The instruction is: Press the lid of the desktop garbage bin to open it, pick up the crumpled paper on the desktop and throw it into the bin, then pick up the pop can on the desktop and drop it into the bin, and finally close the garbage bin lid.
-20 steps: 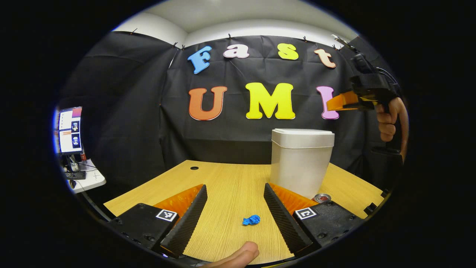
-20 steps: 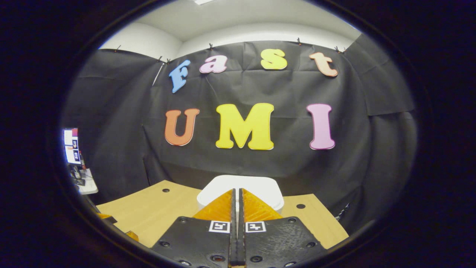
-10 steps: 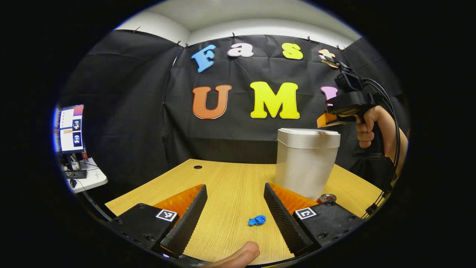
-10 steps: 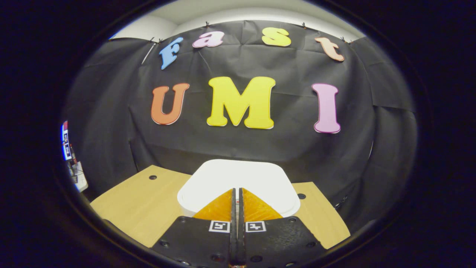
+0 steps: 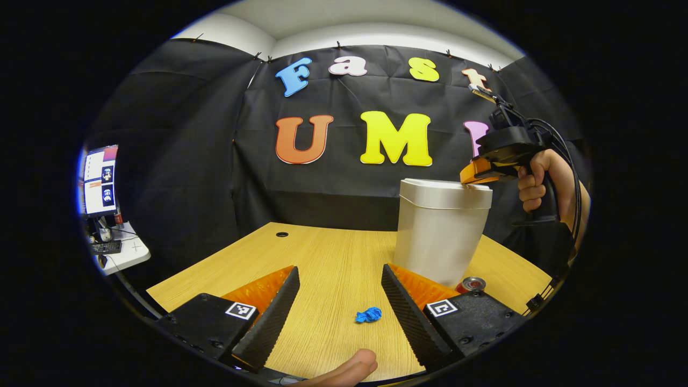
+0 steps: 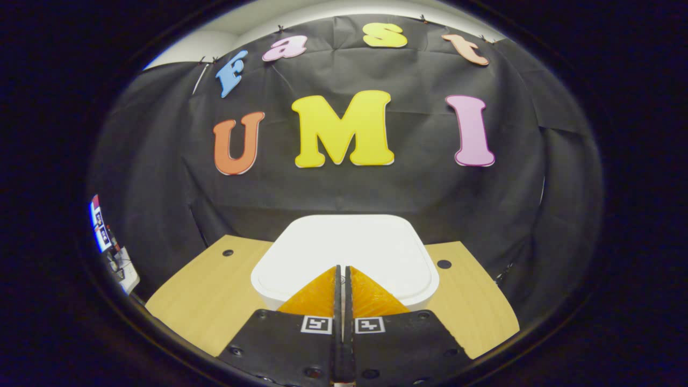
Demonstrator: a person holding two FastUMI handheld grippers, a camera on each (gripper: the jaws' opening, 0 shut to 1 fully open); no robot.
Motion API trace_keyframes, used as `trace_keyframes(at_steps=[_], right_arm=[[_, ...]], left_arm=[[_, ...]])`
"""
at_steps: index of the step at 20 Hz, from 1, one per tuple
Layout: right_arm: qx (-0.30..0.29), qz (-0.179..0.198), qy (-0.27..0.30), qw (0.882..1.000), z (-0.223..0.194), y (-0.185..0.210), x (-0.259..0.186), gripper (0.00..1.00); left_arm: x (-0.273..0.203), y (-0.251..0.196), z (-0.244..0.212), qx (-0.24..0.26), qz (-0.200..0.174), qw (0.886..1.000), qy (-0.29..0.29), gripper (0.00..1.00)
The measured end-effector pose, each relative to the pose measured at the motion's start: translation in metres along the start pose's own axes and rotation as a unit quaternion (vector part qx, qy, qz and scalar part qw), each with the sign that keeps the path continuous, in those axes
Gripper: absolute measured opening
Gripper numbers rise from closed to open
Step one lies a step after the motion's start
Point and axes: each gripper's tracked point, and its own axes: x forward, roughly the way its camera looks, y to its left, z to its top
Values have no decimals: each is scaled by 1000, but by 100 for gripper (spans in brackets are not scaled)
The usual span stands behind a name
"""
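Both tool [image 6: 341, 269] fingers together, touching lid [image 6: 344, 242]

White bin [image 5: 438, 236], blue crumpled paper [image 5: 368, 315], red pop can [image 5: 472, 284], light wood-grain desktop [image 5: 322, 258]

Left tongs [image 5: 336, 282]: black housings, screws, a square black-and-white marker on each, ribbed wedge fingers. Right tongs [image 6: 341, 271]: same housings, paired markers, screws. Seen from the left gripper view, right tongs [image 5: 468, 174] carry black looping cables, pistol-grip handle.
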Motion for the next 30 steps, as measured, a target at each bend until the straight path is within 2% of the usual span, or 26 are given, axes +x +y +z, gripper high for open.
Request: trace_keyframes(at_steps=[6, 11, 15, 18, 19, 21, 23, 26, 28, 29, 30], right_arm=[[-62, -5, -72, 995, -14, 3, -46, 0], [-40, 31, -98, 994, -43, 1, -85, 1], [-31, 22, -113, 993, -70, -34, -109, 1], [-22, 17, -110, 994, -97, -55, -122, 0], [-18, 28, -109, 993, -104, -56, -128, 1], [-5, 36, -113, 993, -118, -63, -139, 1], [1, 33, -123, 992, -130, -73, -147, 0], [15, 38, -118, 992, -136, -77, -147, 1], [39, 60, -114, 991, -135, -67, -145, 11], [40, 65, -106, 991, -138, -62, -143, 24], [37, 63, -96, 993, -144, -60, -139, 34]], left_arm=[[13, 10, -12, 10, 6, 1000, 15, 99], [23, 17, -22, 19, 15, 999, 35, 99], [28, 14, -19, 45, 18, 999, 17, 99], [35, 3, -17, 46, 16, 999, 2, 99], [38, -2, -16, 40, 14, 999, -7, 99], [42, -28, -19, 22, -22, 999, -20, 99], [50, -42, -43, 22, -36, 999, 10, 99], [68, -46, -74, 36, -19, 998, 56, 99], [76, -54, -98, 41, -26, 995, 92, 99], [78, -57, -108, 49, -31, 993, 105, 99], [80, -59, -116, 61, -35, 991, 116, 100]])
